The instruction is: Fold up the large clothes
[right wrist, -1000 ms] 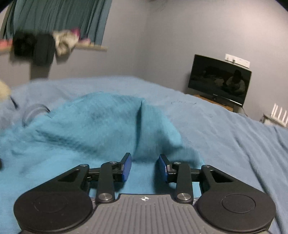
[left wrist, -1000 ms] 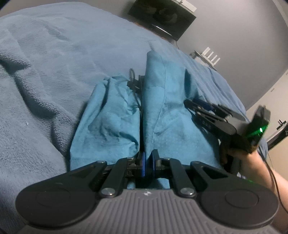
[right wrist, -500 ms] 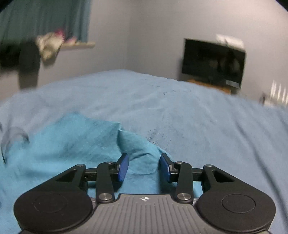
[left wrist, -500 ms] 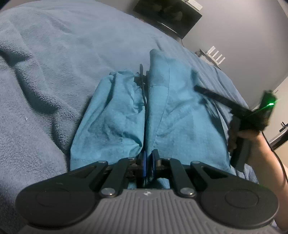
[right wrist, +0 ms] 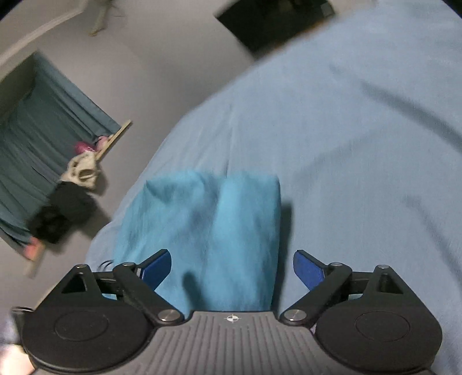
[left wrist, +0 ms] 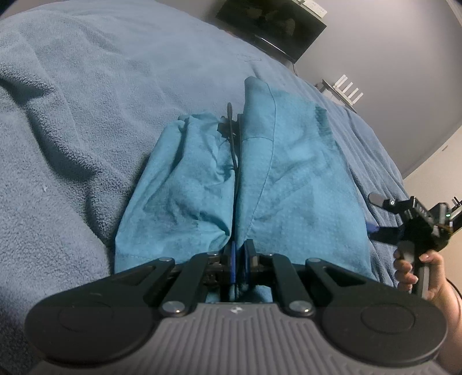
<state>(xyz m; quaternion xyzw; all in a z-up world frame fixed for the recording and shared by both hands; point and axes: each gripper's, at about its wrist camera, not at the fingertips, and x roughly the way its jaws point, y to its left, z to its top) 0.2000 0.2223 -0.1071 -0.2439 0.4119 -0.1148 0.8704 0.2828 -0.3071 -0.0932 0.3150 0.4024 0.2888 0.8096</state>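
Observation:
A teal garment (left wrist: 260,178) lies in two lengthwise folds on a blue blanket (left wrist: 86,101), with a black cord (left wrist: 232,135) in the crease between them. My left gripper (left wrist: 238,261) is shut on the garment's near edge at the crease. My right gripper (right wrist: 232,266) is open wide, held over the garment's end (right wrist: 208,230) with nothing between its pads. It also shows in the left wrist view (left wrist: 375,213), in a hand just off the garment's right edge.
The blanket (right wrist: 346,144) covers the whole bed and is rumpled at the left. A dark TV (left wrist: 271,26) stands beyond the bed's far end, with a white router (left wrist: 346,92) near it. A teal curtain (right wrist: 37,138) with hanging items is off to the side.
My right gripper has opened wide, swung off the garment's top to its right edge and rolled. The left gripper keeps its hold in place.

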